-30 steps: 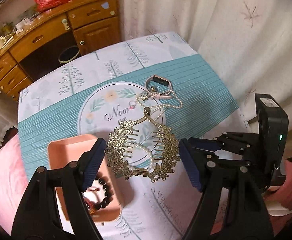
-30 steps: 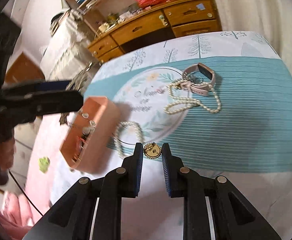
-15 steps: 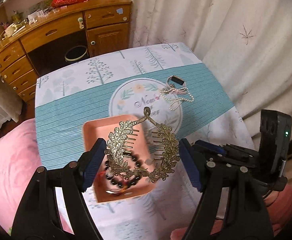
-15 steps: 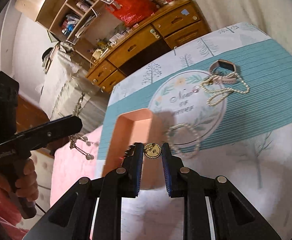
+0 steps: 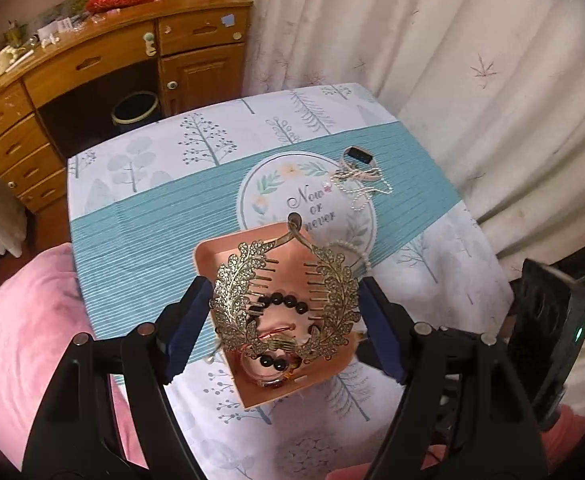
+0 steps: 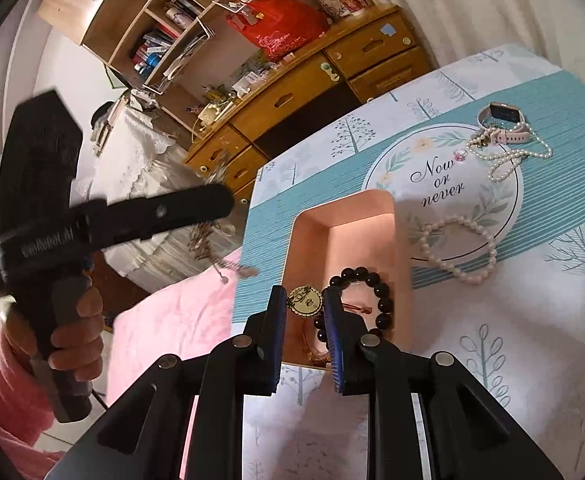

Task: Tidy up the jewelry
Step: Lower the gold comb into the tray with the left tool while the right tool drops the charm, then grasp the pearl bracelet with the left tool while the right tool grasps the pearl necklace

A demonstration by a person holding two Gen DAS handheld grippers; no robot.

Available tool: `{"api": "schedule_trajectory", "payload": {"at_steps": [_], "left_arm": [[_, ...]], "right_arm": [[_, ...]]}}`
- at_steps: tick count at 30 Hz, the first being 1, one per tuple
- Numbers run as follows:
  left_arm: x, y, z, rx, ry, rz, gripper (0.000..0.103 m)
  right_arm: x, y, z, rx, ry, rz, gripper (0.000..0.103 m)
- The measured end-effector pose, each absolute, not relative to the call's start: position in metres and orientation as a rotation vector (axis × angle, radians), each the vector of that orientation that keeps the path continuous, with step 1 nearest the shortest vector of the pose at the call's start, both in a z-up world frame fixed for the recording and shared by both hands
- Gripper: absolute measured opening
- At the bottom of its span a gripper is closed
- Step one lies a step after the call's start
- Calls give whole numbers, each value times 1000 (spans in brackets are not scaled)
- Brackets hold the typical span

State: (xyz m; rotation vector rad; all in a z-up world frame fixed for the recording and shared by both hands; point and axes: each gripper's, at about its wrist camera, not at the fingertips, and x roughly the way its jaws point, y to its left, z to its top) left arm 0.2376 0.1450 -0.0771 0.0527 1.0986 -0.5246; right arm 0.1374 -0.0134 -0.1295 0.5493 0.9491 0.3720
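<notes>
Tray (image 5: 208,252) lies directly beneath both grippers. Left gripper (image 5: 286,308) clamps the gold leaf hair comb (image 5: 284,296) spread wide between its pads, long axis pointing forward, hanging well above the tray. Right gripper (image 6: 304,308) pinches a gold pendant (image 6: 303,300) just over the tray's near end, nearer of the two, beside the dark bead bracelet (image 6: 368,292).

2 bracelets (image 6: 456,250), 1 watch (image 6: 504,122), maybe 1 necklace (image 6: 508,158).
</notes>
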Motion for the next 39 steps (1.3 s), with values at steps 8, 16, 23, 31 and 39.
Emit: {"api": "schedule_trajectory", "payload": {"at_steps": [8,16,23,31,39], "left_arm": [[234,141,-83,112,1112,-513,74],[218,150,-97,74,1118,-430,74],[174,143,-135,108,1250,-370,74],[151,104,-152,103,1359,-353,74],[154,30,-163,7,1386,-345,74]], "right_arm": [[124,4,-122,498,928,311,77],[126,-23,-145,553,1039,242,89],[126,-53,-178,500,1223,119,90],[127,-106,-203,142,1368,-8,91],[138,-168,-210,16,1409,70,91]]}}
